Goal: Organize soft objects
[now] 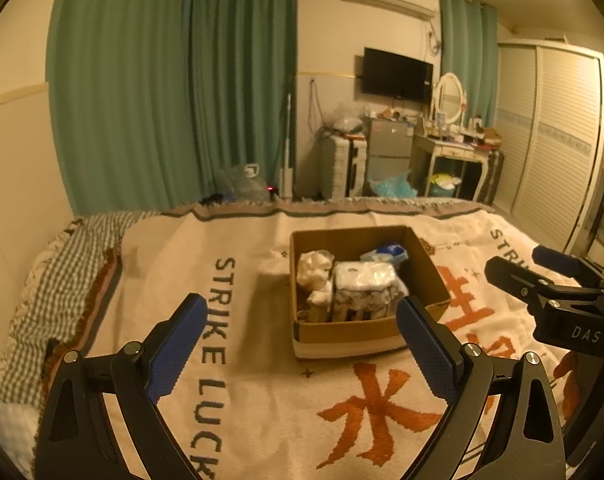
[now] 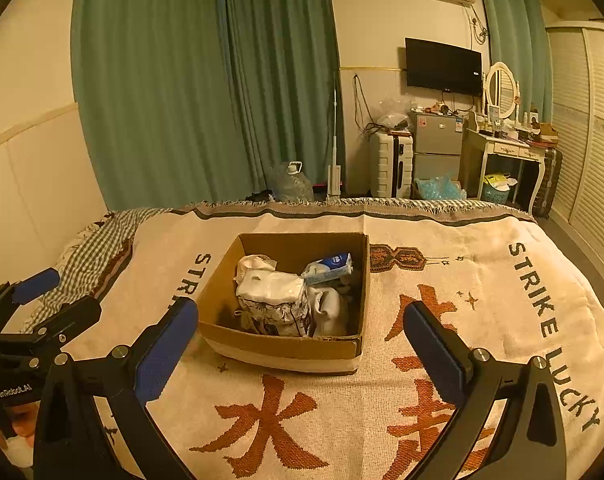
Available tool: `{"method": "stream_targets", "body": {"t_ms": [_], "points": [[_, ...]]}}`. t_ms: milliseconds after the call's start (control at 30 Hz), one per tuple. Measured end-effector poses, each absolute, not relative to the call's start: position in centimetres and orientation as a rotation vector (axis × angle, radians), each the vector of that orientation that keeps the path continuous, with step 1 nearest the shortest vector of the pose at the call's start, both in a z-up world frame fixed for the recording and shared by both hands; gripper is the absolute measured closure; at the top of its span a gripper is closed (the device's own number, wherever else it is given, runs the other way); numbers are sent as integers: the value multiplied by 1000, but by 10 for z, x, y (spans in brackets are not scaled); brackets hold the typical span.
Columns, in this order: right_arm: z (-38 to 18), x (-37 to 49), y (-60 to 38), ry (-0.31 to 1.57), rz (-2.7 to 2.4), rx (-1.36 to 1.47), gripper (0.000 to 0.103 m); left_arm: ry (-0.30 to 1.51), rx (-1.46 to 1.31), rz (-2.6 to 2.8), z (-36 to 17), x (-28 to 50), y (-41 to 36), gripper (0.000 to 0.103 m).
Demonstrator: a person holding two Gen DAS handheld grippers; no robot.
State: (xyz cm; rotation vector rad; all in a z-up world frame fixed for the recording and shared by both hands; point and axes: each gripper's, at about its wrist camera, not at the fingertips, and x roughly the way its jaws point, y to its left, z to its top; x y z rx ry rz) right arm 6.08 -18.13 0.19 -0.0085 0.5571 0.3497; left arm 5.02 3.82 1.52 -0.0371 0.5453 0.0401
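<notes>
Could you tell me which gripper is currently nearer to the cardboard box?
Roughly level. The left gripper and right gripper both hover open just short of the cardboard box.

The blanket (image 2: 481,280) is seen to be cream, woven with large orange-brown characters and dark lettering, and edged by a brown-and-dark band with a pale fringe. A green-and-white checked cloth (image 2: 98,248) is shown at its left edge. The cardboard box (image 2: 282,344) is brown, with a pale strip along its near base; within it a white plastic-wrapped pack (image 2: 274,300) with a dark printed pattern on its lower half is seen, along with a blue-and-white packet (image 2: 329,266). The left gripper (image 1: 298,352) and right gripper (image 2: 302,352) are black, their pads faced in textured blue. The curtains (image 2: 182,80) are rendered teal-green — the walls cream under the warm light.
</notes>
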Motion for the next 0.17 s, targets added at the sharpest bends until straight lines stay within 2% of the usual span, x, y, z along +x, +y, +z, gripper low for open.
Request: {"method": "stream_targets", "body": {"t_ms": [167], "points": [[2,61,-180,558,351,-7,0,548,-27,35,14,51,37,6]]}}
